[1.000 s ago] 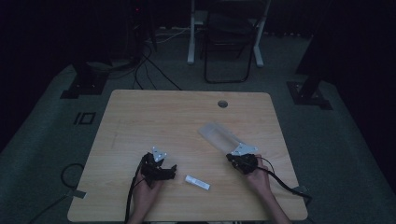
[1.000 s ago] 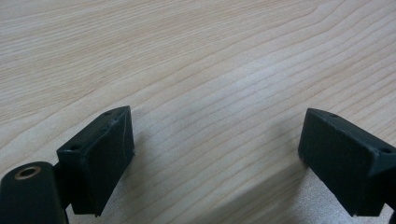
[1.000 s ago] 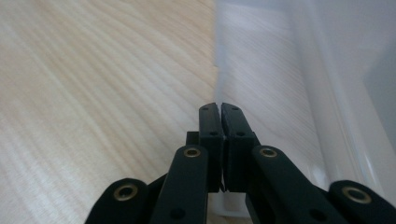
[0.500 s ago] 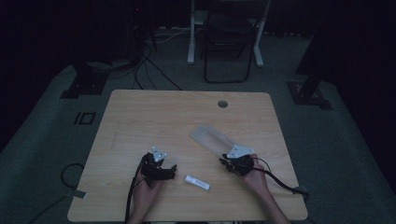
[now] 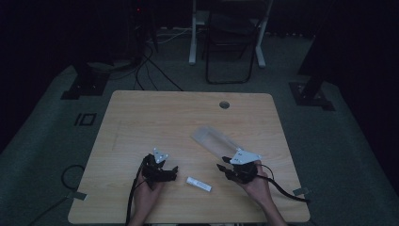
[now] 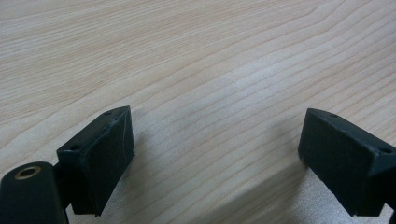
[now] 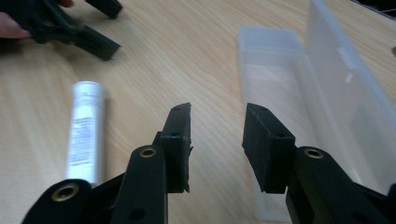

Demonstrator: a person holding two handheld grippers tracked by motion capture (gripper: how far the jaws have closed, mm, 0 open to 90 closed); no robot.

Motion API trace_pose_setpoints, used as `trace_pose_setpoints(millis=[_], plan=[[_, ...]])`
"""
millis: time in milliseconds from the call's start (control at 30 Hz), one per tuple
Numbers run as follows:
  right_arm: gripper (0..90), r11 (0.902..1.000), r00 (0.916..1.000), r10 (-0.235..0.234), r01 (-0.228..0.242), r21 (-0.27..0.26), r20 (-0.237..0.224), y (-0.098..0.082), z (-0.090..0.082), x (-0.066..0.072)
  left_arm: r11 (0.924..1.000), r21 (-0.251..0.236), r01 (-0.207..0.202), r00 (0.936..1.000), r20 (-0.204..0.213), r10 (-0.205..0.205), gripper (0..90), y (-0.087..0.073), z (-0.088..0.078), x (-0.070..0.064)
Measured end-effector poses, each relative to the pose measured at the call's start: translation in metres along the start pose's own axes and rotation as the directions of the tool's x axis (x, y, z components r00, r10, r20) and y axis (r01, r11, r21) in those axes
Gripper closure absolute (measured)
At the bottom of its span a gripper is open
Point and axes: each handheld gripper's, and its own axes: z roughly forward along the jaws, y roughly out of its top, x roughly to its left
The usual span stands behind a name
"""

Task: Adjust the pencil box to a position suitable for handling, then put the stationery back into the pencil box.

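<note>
Wood desk (image 5: 155, 117), dark room; my right fingers (image 7: 217, 140) just released, nothing between, beside box (image 7: 299, 93) and tube (image 7: 86, 130); left fingers (image 6: 215, 158) spread, empty.

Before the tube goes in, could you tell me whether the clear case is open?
Open: the clear case lies with its lid hinged back, its tray bare.

A light wooden bench (image 5: 155, 117) with a round cable hole (image 5: 224, 104) stands on dark grey carpet (image 5: 42, 155). Behind it a black chair (image 5: 229, 42) sits under a white-legged desk (image 5: 193, 33); the room beyond is dim.
</note>
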Motion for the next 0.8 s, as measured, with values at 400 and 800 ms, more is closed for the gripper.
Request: trace_pose_setpoints(millis=[400,800], plan=[[58.4,0.9997,0.9994,-0.024,0.024,0.002,-0.023,0.004,-0.005,0.014,1.0000,-0.001,0.001,1.0000,0.000,-0.001,10.8,0.000,0.000,0.000],[58.2,0.9989,0.9980,-0.046,0.046,0.009,-0.044,0.007,-0.004,0.025,1.0000,-0.001,0.001,1.0000,0.000,-0.001,10.8,0.000,0.000,0.000]])
